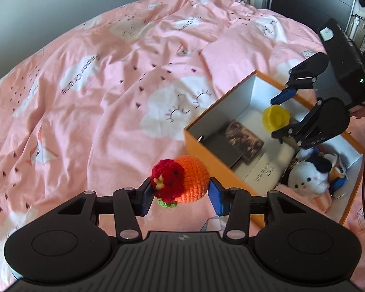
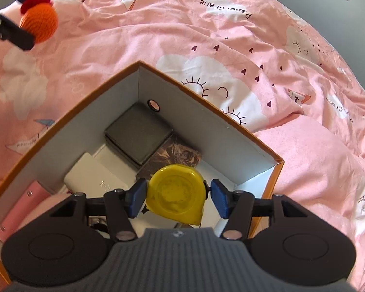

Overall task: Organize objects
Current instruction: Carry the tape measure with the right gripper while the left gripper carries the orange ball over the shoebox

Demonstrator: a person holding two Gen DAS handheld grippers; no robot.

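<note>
Two grippers, each pinching one item beside an orange box on a pink bedspread.
Left gripper: clamped on crocheted orange toy, above bedspread. Right gripper: clamped on yellow tape measure, over box interior.

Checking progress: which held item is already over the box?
The yellow tape measure in the right gripper; the crochet toy is over the bedding.

Black linkage arms; blue-padded jaws; silver screws
</note>
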